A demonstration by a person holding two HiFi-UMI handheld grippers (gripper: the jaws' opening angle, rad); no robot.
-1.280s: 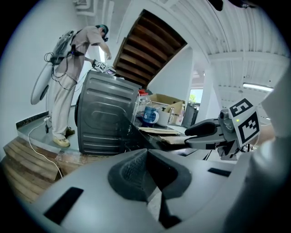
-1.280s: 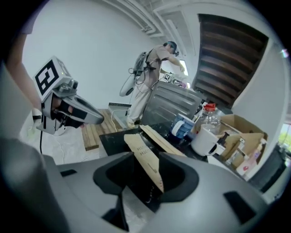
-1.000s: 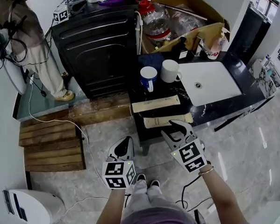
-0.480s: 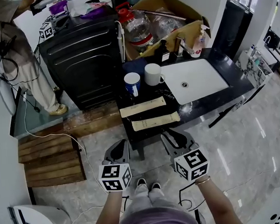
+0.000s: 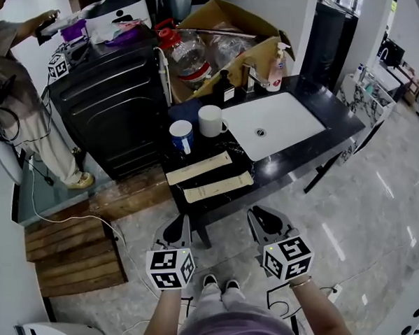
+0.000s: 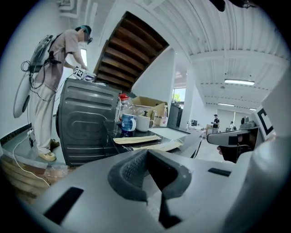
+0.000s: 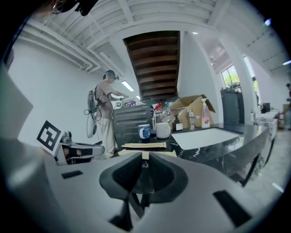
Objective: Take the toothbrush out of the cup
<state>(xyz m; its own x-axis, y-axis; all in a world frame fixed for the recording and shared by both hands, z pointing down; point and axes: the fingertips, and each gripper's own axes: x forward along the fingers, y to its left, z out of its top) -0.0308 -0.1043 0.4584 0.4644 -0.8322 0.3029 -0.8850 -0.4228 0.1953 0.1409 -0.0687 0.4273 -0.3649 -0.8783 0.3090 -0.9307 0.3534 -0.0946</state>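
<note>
Both grippers hang off the worktop's (image 5: 272,168) near edge. Left gripper (image 5: 179,228): jaws together, empty. Right gripper (image 5: 262,216): jaws narrow and closing, nothing between. Blue cup (image 5: 182,136) near left edge, just beside white mug (image 5: 210,120); toothbrush too small to tell.

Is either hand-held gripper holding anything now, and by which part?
Nothing is held. The left hand-held gripper has its jaws together with nothing in them. The right hand-held gripper is closing its jaws with nothing between them.
</note>
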